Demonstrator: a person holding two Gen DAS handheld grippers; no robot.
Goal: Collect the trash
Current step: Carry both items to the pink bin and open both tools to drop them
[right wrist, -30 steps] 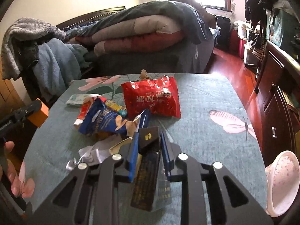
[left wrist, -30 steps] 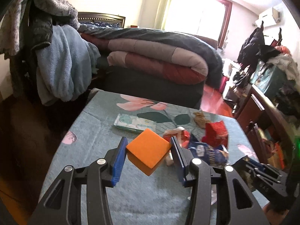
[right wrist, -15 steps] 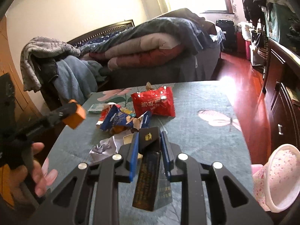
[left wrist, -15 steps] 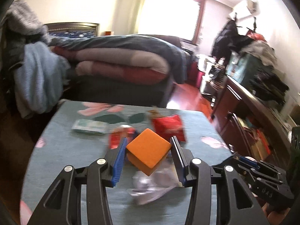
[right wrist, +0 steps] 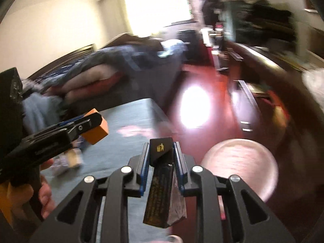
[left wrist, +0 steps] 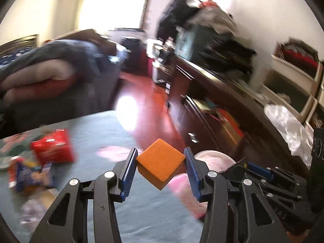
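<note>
I hold two pieces of trash above the near right corner of the teal floral tablecloth (left wrist: 105, 125), both grippers aimed toward the pink bin (right wrist: 240, 168) on the floor just beyond the table's right edge. My left gripper (left wrist: 160, 169) is part open and clamped on an orange cube (left wrist: 161, 163), pads pressing two opposite faces, one corner hanging down; it looks light and probably foam-soft, so those flat faces are the place to grip. My right gripper (right wrist: 161, 162) is nearly closed on a black wrapper (right wrist: 160, 184) with a yellow bin symbol, pinched near its top; I judge it thin, crinkly and slippery, likely to slide if the squeeze eases. The left wrist view alone shows what is left on the table: a red snack packet (left wrist: 53, 148), blue wrappers (left wrist: 26, 175) and crumpled plastic (left wrist: 33, 209) at far left. The right wrist view alone shows the bin's open mouth clearly, and my left hand (right wrist: 43, 194) on its handle; both views are motion-blurred.
</note>
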